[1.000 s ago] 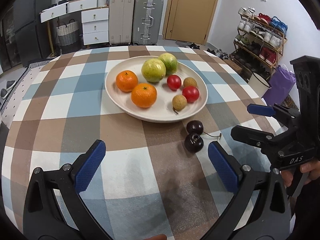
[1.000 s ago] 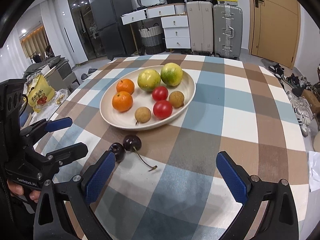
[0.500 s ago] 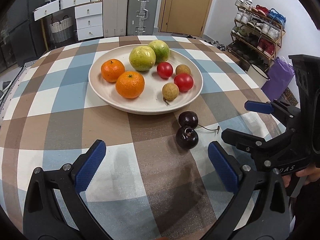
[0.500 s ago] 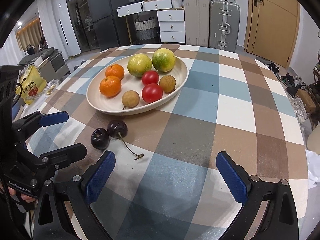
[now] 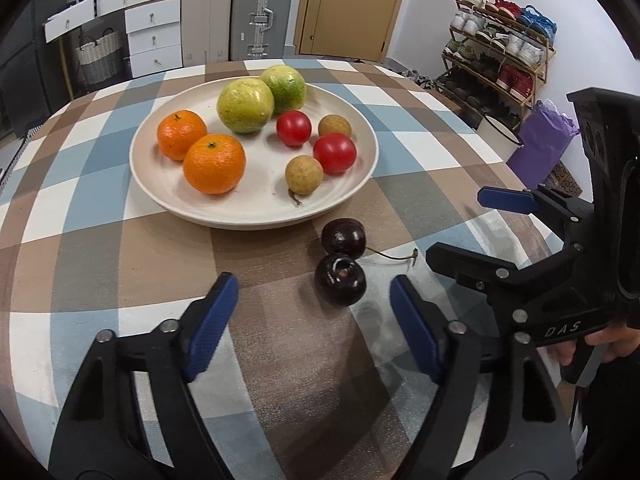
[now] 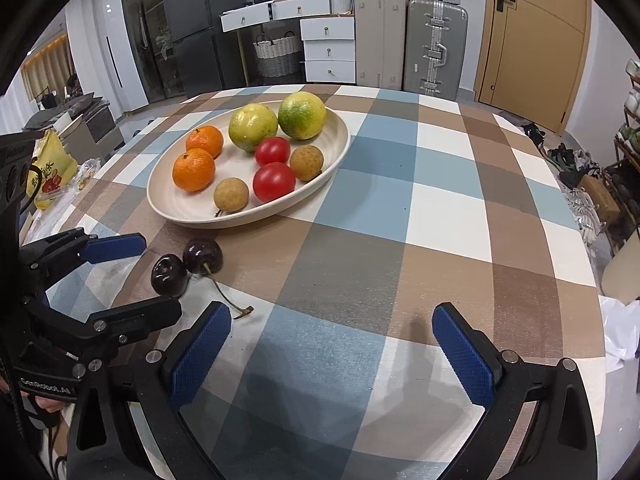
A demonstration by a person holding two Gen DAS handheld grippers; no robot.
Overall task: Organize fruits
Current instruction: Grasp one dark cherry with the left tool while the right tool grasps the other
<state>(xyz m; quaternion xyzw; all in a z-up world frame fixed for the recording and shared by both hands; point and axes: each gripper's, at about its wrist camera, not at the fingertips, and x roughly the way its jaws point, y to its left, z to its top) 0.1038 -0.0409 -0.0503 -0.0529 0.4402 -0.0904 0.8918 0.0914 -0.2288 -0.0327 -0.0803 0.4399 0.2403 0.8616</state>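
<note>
A cream plate [image 5: 168, 196] on the checked tablecloth holds two oranges [image 5: 214, 163], two green citrus fruits [image 5: 245, 105], two red tomatoes [image 5: 334, 153] and two brown longans [image 5: 304, 174]. Two dark cherries lie on the cloth just in front of the plate, the near one [image 5: 340, 284] and the far one [image 5: 343, 238] with a stem. My left gripper [image 5: 314, 324] is open, its jaws either side of the near cherry and just short of it. My right gripper [image 6: 332, 350] is open and empty over the cloth, right of the cherries [image 6: 169, 275].
The right gripper shows at the right of the left wrist view [image 5: 520, 240]; the left gripper shows at the left of the right wrist view [image 6: 100, 280]. The round table's edge curves close by. Suitcases [image 5: 262, 12], drawers and a shoe rack [image 5: 500, 52] stand beyond.
My left gripper has moved forward and down toward the cherries and its jaws have narrowed. The right gripper has moved a little closer to the table.
</note>
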